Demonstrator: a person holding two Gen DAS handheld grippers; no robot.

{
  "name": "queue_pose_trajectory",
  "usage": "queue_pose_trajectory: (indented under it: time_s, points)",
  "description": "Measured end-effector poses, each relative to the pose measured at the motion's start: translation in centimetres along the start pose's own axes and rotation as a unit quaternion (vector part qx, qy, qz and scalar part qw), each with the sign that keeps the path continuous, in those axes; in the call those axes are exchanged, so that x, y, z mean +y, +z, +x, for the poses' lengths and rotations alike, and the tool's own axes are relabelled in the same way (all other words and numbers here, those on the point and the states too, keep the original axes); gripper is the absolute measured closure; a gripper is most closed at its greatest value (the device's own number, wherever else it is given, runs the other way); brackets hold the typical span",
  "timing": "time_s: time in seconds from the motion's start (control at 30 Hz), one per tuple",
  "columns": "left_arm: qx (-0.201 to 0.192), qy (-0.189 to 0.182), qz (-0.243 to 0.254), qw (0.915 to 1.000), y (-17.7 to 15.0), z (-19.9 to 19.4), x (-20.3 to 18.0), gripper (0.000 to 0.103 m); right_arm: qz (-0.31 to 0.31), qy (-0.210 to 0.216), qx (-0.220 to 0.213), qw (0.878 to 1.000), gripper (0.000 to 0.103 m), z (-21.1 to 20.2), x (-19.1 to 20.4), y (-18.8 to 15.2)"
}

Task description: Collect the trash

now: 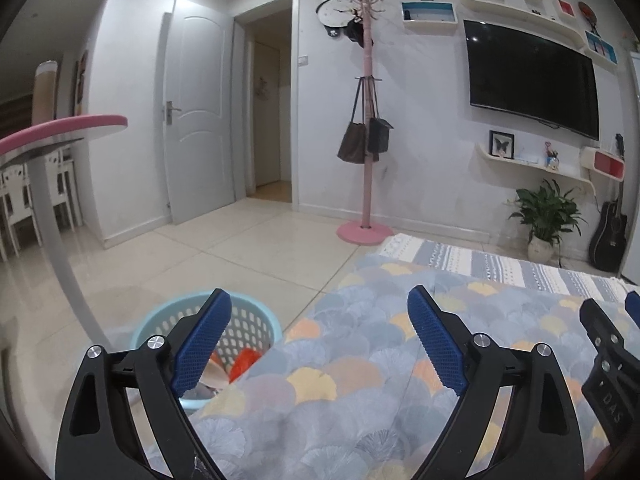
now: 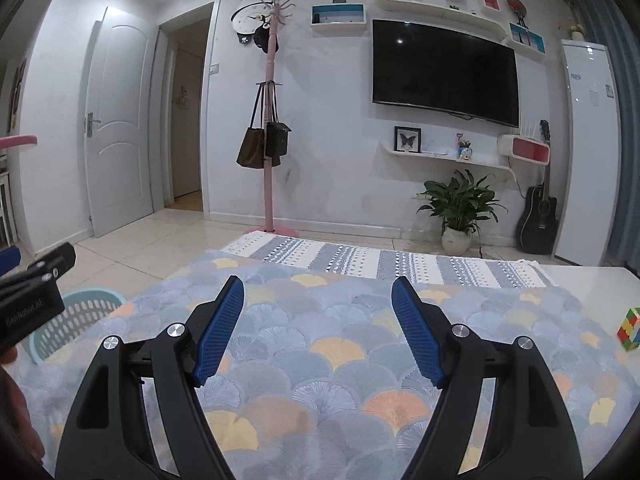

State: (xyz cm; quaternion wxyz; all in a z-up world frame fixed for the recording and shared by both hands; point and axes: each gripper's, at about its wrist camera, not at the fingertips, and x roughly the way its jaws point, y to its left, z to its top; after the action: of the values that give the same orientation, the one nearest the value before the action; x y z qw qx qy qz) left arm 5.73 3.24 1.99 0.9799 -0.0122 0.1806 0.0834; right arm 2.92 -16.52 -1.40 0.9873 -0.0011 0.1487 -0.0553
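A light blue perforated trash basket [image 1: 256, 326] stands on the floor at the left edge of a table covered with a fan-patterned cloth [image 1: 360, 380]. Orange and pale scraps of trash [image 1: 244, 362] lie inside it. The basket also shows in the right wrist view [image 2: 76, 316]. My left gripper [image 1: 320, 312] is open and empty, above the cloth's left edge, its left finger over the basket. My right gripper [image 2: 318, 296] is open and empty above the middle of the cloth [image 2: 320, 360]. No loose trash shows on the cloth.
A multicoloured cube [image 2: 630, 328] sits at the table's right side. A pink coat stand [image 1: 366, 120] with bags, a potted plant [image 2: 458, 208], a guitar [image 2: 538, 216] and a wall TV [image 2: 444, 72] are beyond. A pink-edged round table [image 1: 60, 132] stands left.
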Motion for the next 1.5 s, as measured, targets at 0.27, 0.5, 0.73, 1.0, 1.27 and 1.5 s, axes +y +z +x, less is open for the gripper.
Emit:
queue_pose_trajectory:
  time_s: [0.27, 0.5, 0.73, 1.0, 1.27, 1.5]
  points:
    - [0.006, 0.006, -0.002, 1.0000, -0.1, 0.0, -0.2, 0.014, -0.022, -0.009, -0.005, 1.000, 0.030, -0.2, 0.8, -0.4]
    - [0.015, 0.013, 0.006, 0.9998, 0.0, 0.1, -0.3, 0.011, -0.028, -0.013, -0.004, 1.000, 0.030, -0.2, 1.0, -0.6]
    - [0.008, 0.012, 0.008, 0.9999, 0.1, -0.2, -0.3, 0.010, -0.024, -0.015, 0.003, 1.000, 0.030, 0.1, 0.8, -0.8]
    - [0.013, 0.013, 0.003, 0.9998, 0.1, 0.1, -0.2, 0.008, -0.019, -0.011, 0.007, 1.000, 0.030, 0.2, 0.6, -0.8]
    - [-0.009, 0.017, 0.018, 0.9996, 0.4, -0.9, -0.8, 0.007, -0.012, -0.004, 0.011, 1.000, 0.028, 0.2, 0.4, -0.7]
    - [-0.006, 0.015, 0.018, 0.9997, 0.5, -0.9, -0.9, 0.007, -0.014, 0.000, 0.009, 1.000, 0.028, 0.1, 0.5, -0.7]
